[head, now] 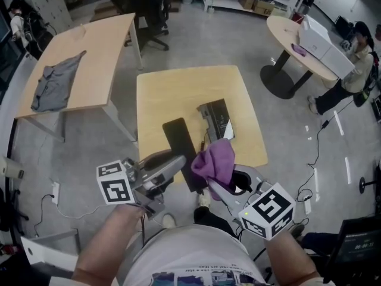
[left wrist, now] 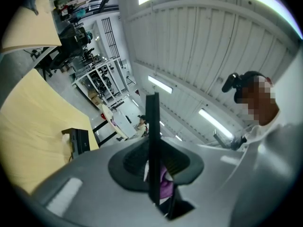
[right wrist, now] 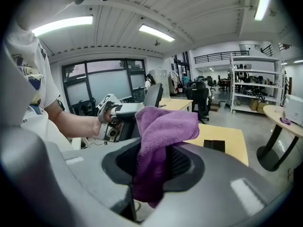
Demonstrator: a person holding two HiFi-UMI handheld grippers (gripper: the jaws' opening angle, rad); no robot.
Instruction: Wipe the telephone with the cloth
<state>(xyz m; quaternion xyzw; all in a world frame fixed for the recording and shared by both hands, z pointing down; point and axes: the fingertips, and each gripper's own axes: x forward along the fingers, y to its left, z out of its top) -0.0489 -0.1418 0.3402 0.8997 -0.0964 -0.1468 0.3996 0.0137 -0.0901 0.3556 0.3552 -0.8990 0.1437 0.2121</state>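
Note:
A grey and black desk telephone [head: 217, 121] lies on the small wooden table [head: 178, 91]; it also shows small in the left gripper view [left wrist: 78, 141] and the right gripper view [right wrist: 214, 145]. My left gripper [head: 180, 163] is shut on a thin flat black slab [head: 180, 145], held over the table's near edge; the slab stands edge-on between the jaws [left wrist: 152, 145]. My right gripper [head: 212, 181] is shut on a bunched purple cloth [head: 213, 161], which drapes over its jaws [right wrist: 161, 136]. The cloth hangs just right of the slab, close beside it; whether they touch I cannot tell.
A longer table [head: 89, 64] at the left carries a grey garment [head: 56, 82]. A black office chair [head: 152, 14] stands behind it. At the right, a round table [head: 294, 46] holds a white machine, with a person [head: 357, 70] beside it. Cables lie on the floor [head: 315, 154].

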